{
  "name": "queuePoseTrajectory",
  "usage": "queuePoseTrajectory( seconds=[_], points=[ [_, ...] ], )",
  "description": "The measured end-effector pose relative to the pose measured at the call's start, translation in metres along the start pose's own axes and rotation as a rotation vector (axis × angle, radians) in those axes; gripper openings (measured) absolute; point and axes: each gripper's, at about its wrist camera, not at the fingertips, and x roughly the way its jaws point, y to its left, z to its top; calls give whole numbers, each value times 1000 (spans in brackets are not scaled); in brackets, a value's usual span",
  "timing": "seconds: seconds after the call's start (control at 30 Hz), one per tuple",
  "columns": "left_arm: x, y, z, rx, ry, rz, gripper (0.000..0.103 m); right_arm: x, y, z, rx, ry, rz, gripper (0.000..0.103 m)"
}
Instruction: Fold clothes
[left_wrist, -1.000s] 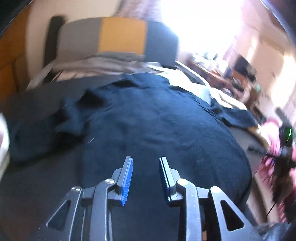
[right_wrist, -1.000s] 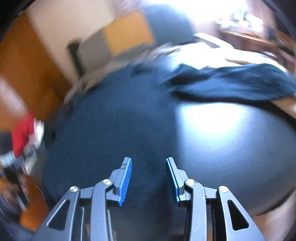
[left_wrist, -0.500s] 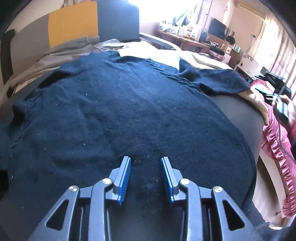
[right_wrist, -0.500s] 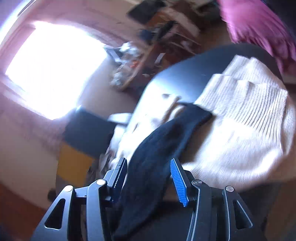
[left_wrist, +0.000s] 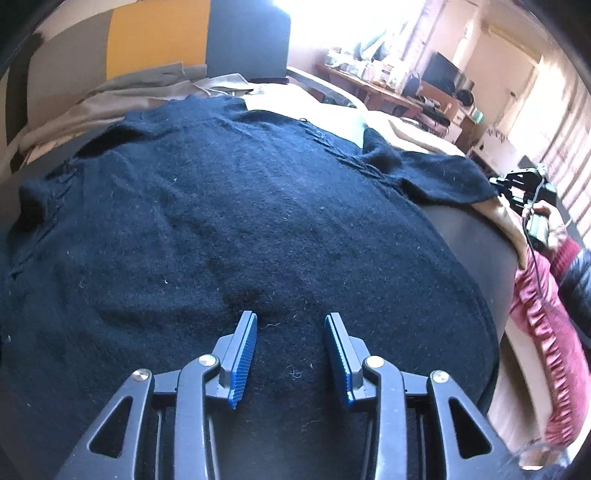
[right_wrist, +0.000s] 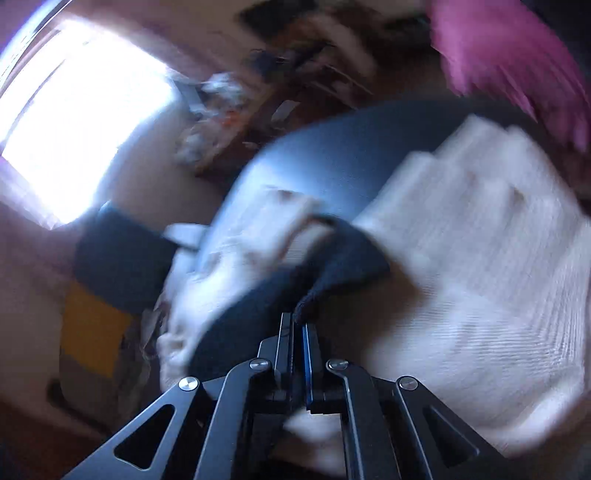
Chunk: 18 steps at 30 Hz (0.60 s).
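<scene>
A dark navy knit sweater (left_wrist: 229, 221) lies spread flat over a dark round table (left_wrist: 476, 236). My left gripper (left_wrist: 290, 334) is open and empty, low over the sweater's near hem. The sweater's right sleeve (left_wrist: 439, 177) stretches to the right, where my right gripper (left_wrist: 496, 181) holds its cuff. In the blurred right wrist view my right gripper (right_wrist: 298, 325) is shut on the sleeve's cuff (right_wrist: 332, 273), lifted above a cream ribbed sweater (right_wrist: 480, 280).
A chair with grey, orange and dark panels (left_wrist: 155, 40) stands behind the table with beige clothes (left_wrist: 122, 99) draped over it. A cluttered desk (left_wrist: 388, 85) is at the back right. The person's pink garment (left_wrist: 550, 339) is at the right edge.
My right gripper has closed on the navy sleeve's cuff, which lay between its open fingers half a second ago. My left gripper has stayed open over the hem, with only a slight shift of view.
</scene>
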Motion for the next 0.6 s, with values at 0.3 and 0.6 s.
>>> queuePoseTrajectory(
  seconds=[0.3, 0.6],
  points=[
    [-7, 24, 21, -178, 14, -132, 39, 18, 158, -95, -430, 175, 216, 4],
    [2, 48, 66, -347, -9, -282, 41, 62, 232, -246, -705, 410, 286, 4]
  ],
)
